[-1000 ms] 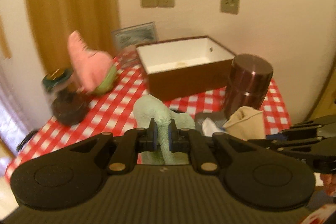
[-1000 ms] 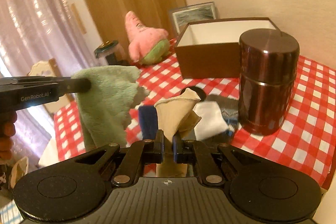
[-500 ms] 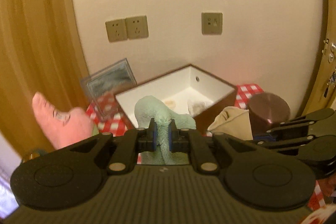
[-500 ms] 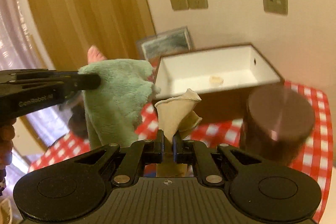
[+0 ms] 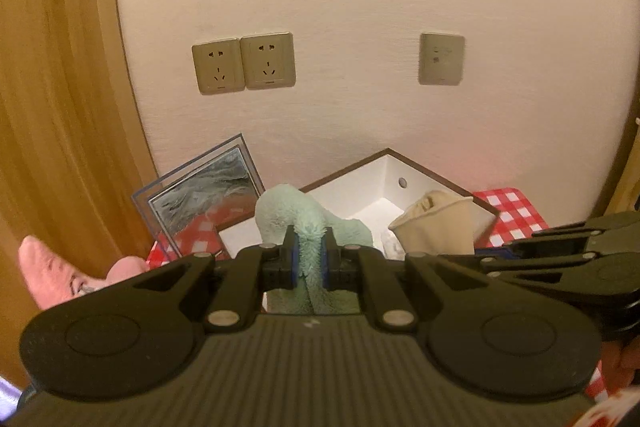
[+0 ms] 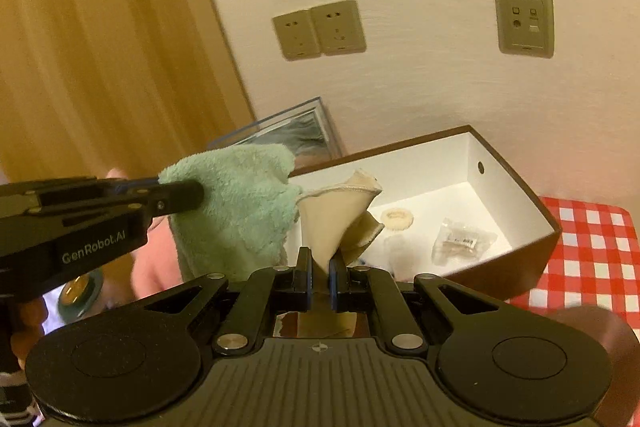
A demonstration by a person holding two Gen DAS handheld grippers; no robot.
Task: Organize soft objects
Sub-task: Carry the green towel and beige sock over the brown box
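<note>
My left gripper (image 5: 308, 259) is shut on a fluffy green towel (image 5: 296, 215), held in the air in front of the brown box with white inside (image 5: 416, 183). The towel (image 6: 236, 203) and the left gripper also show at the left of the right wrist view. My right gripper (image 6: 320, 279) is shut on a beige cloth (image 6: 336, 215), held over the near edge of the box (image 6: 500, 187). The beige cloth (image 5: 436, 223) shows right of the towel in the left wrist view. Small items lie on the box floor (image 6: 452, 239).
A pink plush star (image 5: 52, 275) sits at the left. A framed picture (image 5: 204, 195) leans on the wall behind the box. The red checked tablecloth (image 6: 592, 247) lies right of the box. A dark round canister top (image 6: 600, 327) is at the lower right. Wall sockets (image 5: 244, 65) are above.
Both grippers have risen and moved forward toward the box with their cloths. The table and canister have dropped low in view; the wall now fills the frames.
</note>
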